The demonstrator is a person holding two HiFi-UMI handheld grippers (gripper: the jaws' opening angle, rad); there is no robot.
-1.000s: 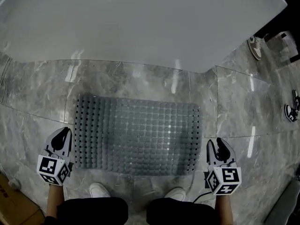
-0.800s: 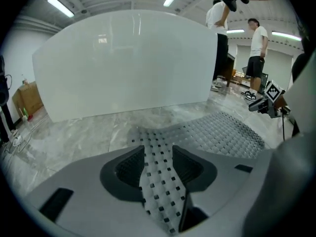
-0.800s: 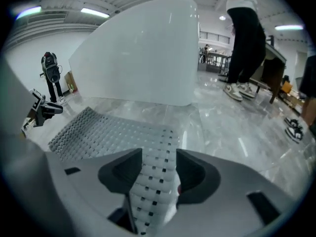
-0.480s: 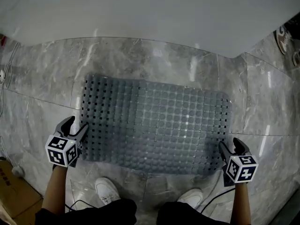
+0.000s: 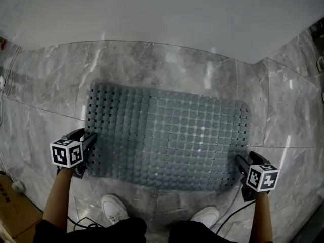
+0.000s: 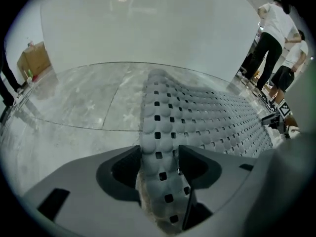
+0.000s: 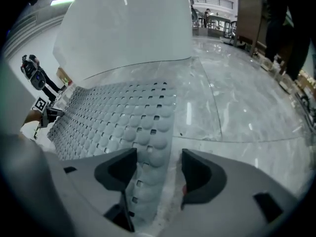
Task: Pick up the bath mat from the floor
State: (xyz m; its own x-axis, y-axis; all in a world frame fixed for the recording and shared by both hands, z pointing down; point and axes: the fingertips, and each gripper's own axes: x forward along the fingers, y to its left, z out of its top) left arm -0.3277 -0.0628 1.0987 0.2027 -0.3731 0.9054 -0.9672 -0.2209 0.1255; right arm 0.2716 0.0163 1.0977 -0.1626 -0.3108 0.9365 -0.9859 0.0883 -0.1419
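A grey rubber bath mat (image 5: 167,135) with rows of bumps and square holes lies flat on the marble floor. My left gripper (image 5: 85,135) is at the mat's near left corner. Its jaws are opening, and they straddle the mat's edge (image 6: 163,132), which runs up between them. My right gripper (image 5: 245,158) is at the near right corner with its jaws spread wide. The mat's edge (image 7: 148,152) lies between them beside the left jaw, and bare floor shows beside the right jaw. In the gripper views the left gripper (image 6: 159,157) and right gripper (image 7: 157,164) both sit low over the floor.
A large white tub wall (image 5: 152,14) rises just beyond the mat. My own shoes (image 5: 114,206) stand at the mat's near edge. A cardboard box (image 5: 10,206) is at the lower left. People (image 6: 271,33) stand off past the mat's right end.
Both grippers have moved inward onto the mat's near corners, and their jaws have spread from nearly shut to wide. The view has dropped closer to the floor.
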